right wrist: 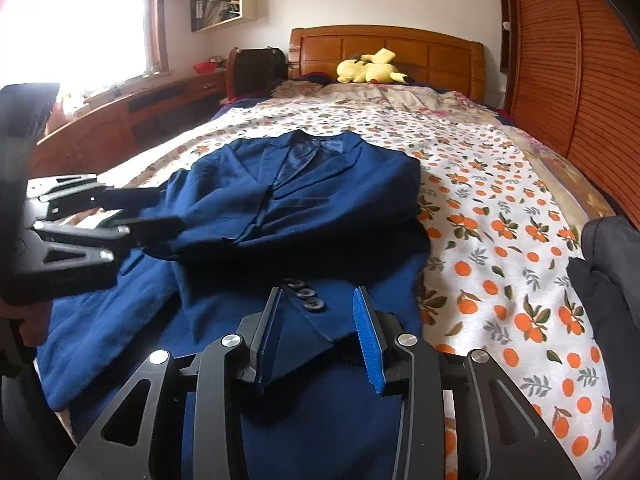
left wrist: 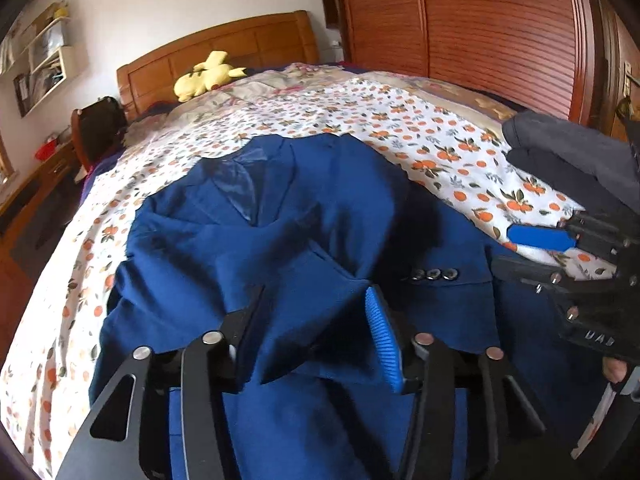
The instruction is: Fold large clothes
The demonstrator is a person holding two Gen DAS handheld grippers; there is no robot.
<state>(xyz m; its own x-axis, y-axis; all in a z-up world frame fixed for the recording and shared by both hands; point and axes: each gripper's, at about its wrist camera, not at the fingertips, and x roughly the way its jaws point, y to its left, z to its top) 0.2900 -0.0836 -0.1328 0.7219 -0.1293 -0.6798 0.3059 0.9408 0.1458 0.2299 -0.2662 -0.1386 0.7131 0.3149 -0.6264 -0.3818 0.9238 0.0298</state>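
Observation:
A dark blue blazer [left wrist: 280, 220] lies front-up on the bed, collar toward the headboard, one side folded over its chest. My left gripper [left wrist: 314, 304] hangs over its lower part with the jaws apart; a loose ridge of blue cloth rises between the fingers, and the pads do not press on it. It also shows at the jacket's left edge as the left gripper [right wrist: 170, 210]. My right gripper [right wrist: 318, 308] stands open over the sleeve cuff [right wrist: 312, 336], whose buttons [right wrist: 306, 296] lie just ahead. From the side, the right gripper [left wrist: 504, 250] shows bedsheet in its gap.
The bed wears a white sheet [right wrist: 500, 240] printed with oranges. A yellow plush toy [right wrist: 370, 68] lies by the wooden headboard [right wrist: 384, 46]. Dark grey clothes [right wrist: 612, 288] are piled at the right edge. A slatted wardrobe [left wrist: 480, 20] stands on the right, a desk [right wrist: 120, 120] on the left.

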